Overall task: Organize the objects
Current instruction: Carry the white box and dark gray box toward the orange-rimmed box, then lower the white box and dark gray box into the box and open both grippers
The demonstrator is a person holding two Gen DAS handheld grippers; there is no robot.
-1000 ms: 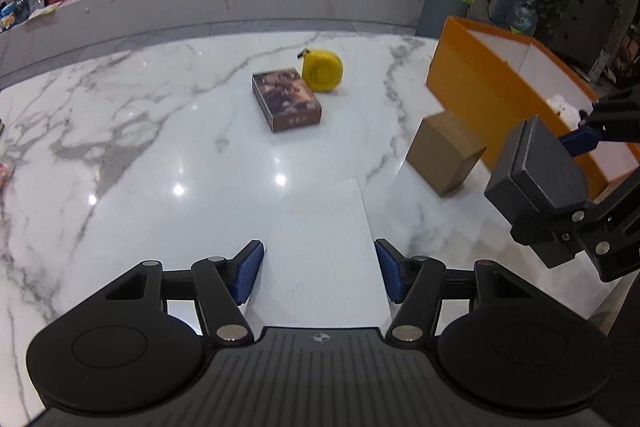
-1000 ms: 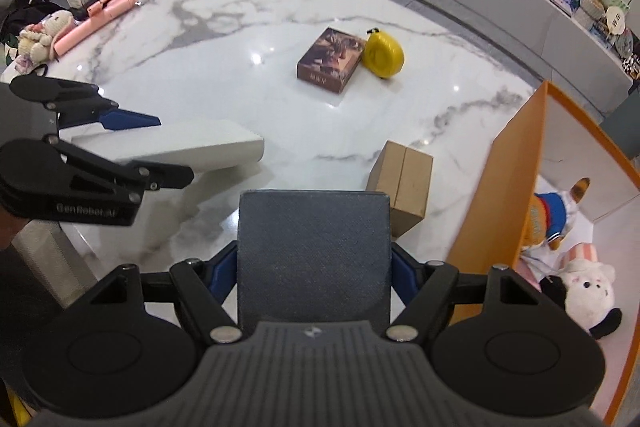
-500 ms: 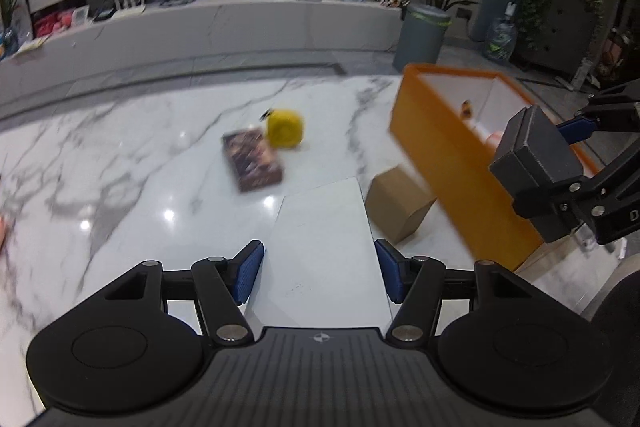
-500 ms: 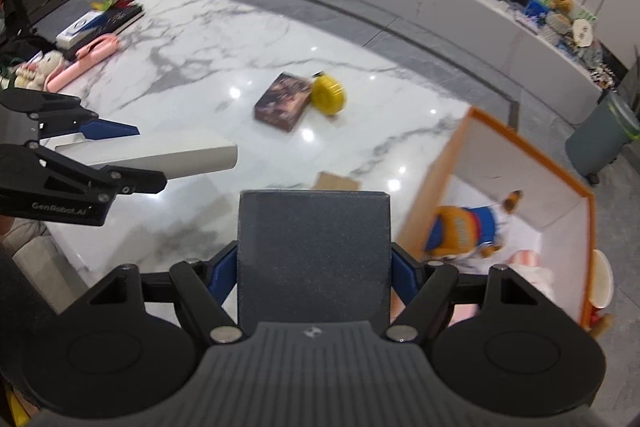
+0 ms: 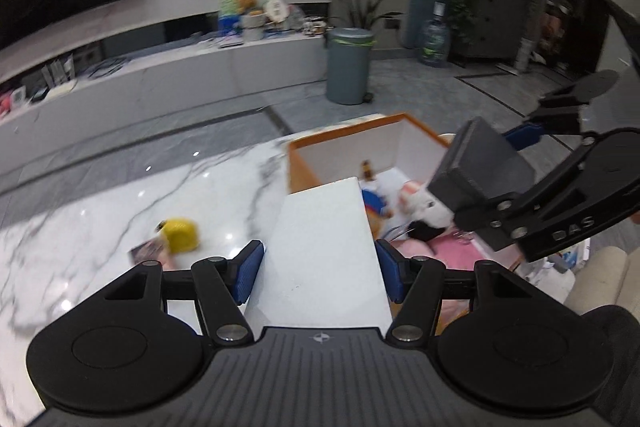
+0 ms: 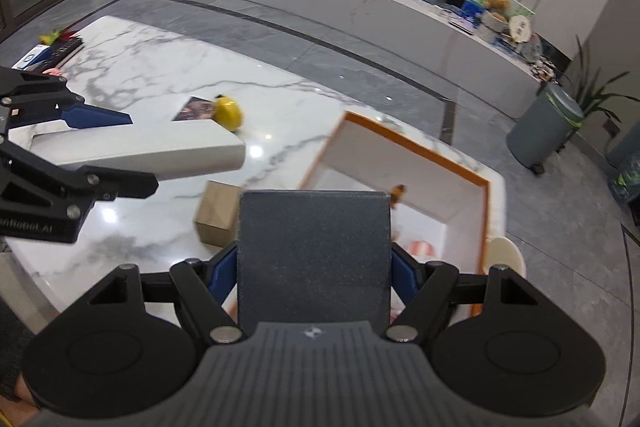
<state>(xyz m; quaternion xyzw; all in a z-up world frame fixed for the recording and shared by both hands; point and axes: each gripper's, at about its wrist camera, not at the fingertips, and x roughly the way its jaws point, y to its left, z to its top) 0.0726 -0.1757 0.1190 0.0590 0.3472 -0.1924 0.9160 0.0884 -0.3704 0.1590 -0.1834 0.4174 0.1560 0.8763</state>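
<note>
- At the far left of my left wrist view, low on the marble table [image 5: 100, 211], lie a small picture-covered box [image 5: 146, 251] and a yellow round thing [image 5: 182, 235], touching or nearly so (both blurred, no print readable).
- In the lower middle, my left gripper [image 5: 318, 267] has its blue pads pressed on both sides of a long white box [image 5: 324, 251], held clear of the table and pointing toward the orange bin [image 5: 304, 167].
- Right of centre, inside the bin, plush toys [image 5: 420, 207] already lie in a heap.
- At the far right, my right gripper [image 5: 508, 163] clamps a dark grey box [image 5: 486, 167] above the bin. Raised letters on its arm seem to read "DAS" (partly cut off).
- In the right wrist view, the left gripper's arm at the far left shows part of a word ending "Robot.AI".
- Left of centre, a brown cardboard box [image 6: 216, 213] sits on the table beside the bin's near wall.
- My judgement of the risks: both boxes are heading for one opening, so the two grippers could knock each other. The long white box could catch the bin's rim and twist out of the pads, since I hold it only at one end. Dropped on the soft toys, either box may land tilted or slide.
</note>
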